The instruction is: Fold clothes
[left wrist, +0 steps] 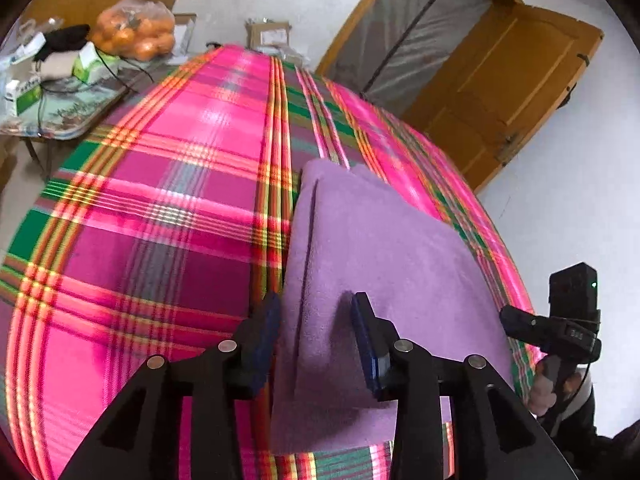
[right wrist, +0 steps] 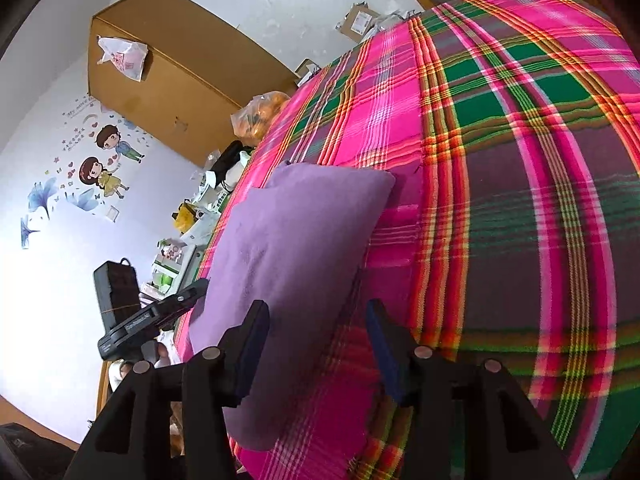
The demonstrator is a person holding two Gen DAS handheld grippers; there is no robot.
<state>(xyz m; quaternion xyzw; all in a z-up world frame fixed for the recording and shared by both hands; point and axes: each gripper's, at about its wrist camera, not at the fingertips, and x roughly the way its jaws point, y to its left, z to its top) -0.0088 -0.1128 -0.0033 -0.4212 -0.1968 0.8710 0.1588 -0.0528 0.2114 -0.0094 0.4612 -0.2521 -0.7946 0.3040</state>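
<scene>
A purple cloth (left wrist: 392, 248), folded with a seam line along its left side, lies on a bed covered by a pink and green plaid sheet (left wrist: 160, 200). My left gripper (left wrist: 316, 300) is open and hovers over the cloth's near left edge, which lies between the fingers. In the right wrist view the same purple cloth (right wrist: 296, 232) rests on the sheet (right wrist: 520, 200). My right gripper (right wrist: 317, 308) is open above its near right edge. Each gripper also shows in the other's view: the right one (left wrist: 560, 328) at the bed's edge in a hand, the left one (right wrist: 140, 320).
A side table (left wrist: 72, 116) left of the bed carries a bag of oranges (left wrist: 132, 32), boxes and cables. A wooden door (left wrist: 500, 88) stands open beyond the bed. A large brown box (right wrist: 168, 72) and wall stickers (right wrist: 96, 160) are on the other side.
</scene>
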